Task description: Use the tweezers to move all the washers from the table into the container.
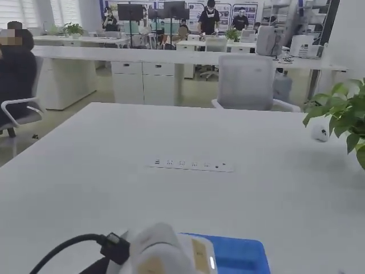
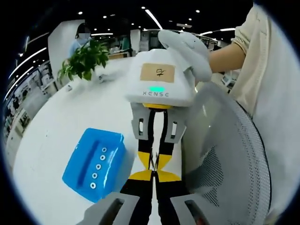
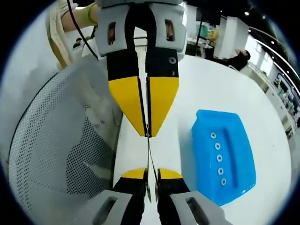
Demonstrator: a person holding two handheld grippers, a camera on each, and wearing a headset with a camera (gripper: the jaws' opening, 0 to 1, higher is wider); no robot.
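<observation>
Fingers (image 3: 133,175) of the right gripper (image 3: 149,174) are pinched on one end of a thin strip, probably the tweezers (image 3: 149,150). The left gripper (image 3: 147,132) clamps the other end, so it runs jaw to jaw. Just beside, on the white table (image 3: 197,79), a blue tray (image 3: 241,154) holds five washers (image 3: 218,158) in a row. A mesh chair back (image 3: 51,154) crowds the other side; tabletop beyond lies open.

Bright, even office light, ceiling strips (image 2: 152,16) glowing at 12 o'clock in the left gripper view. Head view's kinda soft, foreground at 6 o'clock totally blurred. Fisheye views bend hard at edges, bench (image 1: 188,194) looks washed out.
</observation>
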